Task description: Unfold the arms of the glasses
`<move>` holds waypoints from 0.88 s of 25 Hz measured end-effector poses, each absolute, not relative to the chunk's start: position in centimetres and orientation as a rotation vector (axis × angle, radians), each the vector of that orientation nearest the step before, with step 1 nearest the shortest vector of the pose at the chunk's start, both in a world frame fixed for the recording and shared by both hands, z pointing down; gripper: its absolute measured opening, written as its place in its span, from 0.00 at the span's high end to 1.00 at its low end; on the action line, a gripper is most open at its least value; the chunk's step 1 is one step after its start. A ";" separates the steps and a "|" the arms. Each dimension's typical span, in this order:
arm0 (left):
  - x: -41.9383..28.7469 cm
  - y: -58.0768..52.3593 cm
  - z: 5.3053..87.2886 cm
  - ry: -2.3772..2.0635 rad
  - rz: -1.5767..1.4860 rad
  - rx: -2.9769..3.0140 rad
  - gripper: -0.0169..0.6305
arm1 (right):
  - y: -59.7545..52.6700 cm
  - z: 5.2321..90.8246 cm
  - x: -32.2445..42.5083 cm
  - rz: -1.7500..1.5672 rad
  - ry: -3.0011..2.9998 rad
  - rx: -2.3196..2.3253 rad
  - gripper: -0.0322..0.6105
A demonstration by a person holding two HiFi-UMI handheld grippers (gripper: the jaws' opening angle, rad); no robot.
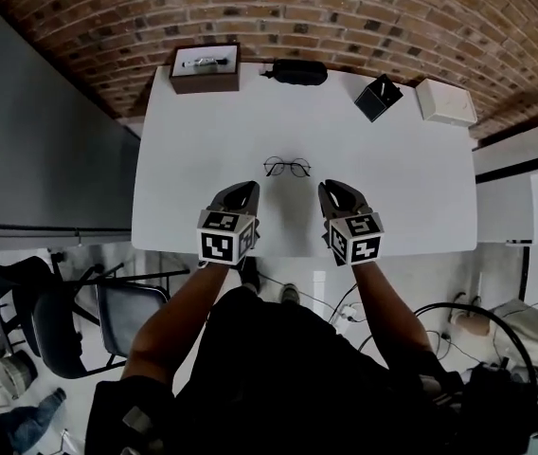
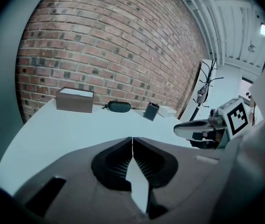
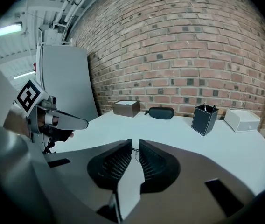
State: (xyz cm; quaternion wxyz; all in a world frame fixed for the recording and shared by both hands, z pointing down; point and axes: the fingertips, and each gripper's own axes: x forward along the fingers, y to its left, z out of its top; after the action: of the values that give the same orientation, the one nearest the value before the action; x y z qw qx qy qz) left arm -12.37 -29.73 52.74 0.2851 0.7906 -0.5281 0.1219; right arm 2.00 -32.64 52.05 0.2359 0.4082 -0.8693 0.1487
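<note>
Thin-rimmed round glasses (image 1: 287, 167) lie on the white table (image 1: 184, 178), a little beyond both grippers and between them. My left gripper (image 1: 252, 189) hovers just near-left of the glasses, shut with nothing in it; its jaws meet at the tips (image 2: 132, 139). To the near-right, my right gripper (image 1: 327, 189) is also shut and empty (image 3: 135, 143). Only a sliver of the glasses' wire (image 3: 135, 150) shows past the right jaws, and the left gripper view does not show them. Whether the arms are folded is too small to tell.
Along the table's far edge stand a brown box (image 1: 206, 68), a black glasses case (image 1: 295, 72), a black pen holder (image 1: 378, 98) and a white box (image 1: 444, 100). A brick wall rises behind. Chairs (image 1: 70, 320) stand on the floor at the left.
</note>
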 end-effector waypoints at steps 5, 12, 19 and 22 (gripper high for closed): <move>-12.2 -31.7 55.9 -1.385 0.381 2.090 0.96 | -34.5 55.2 2.0 0.423 -2.328 1.100 0.93; -11.1 -34.1 60.0 -1.333 0.461 2.072 0.93 | -35.9 59.8 1.2 0.455 -2.256 1.018 0.89; -10.1 -35.5 63.2 -1.270 0.517 2.048 0.84 | -37.1 62.9 0.7 0.472 -2.198 0.999 0.85; -9.6 -35.8 64.3 -1.250 0.534 2.050 0.84 | -37.4 63.9 0.3 0.472 -2.186 0.989 0.85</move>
State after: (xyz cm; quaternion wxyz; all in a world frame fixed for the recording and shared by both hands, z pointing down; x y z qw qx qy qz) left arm -9.62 -35.85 64.29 0.3344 0.7856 -0.4788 0.2045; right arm 0.35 -37.37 63.88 0.3411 0.3801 -0.8404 0.1813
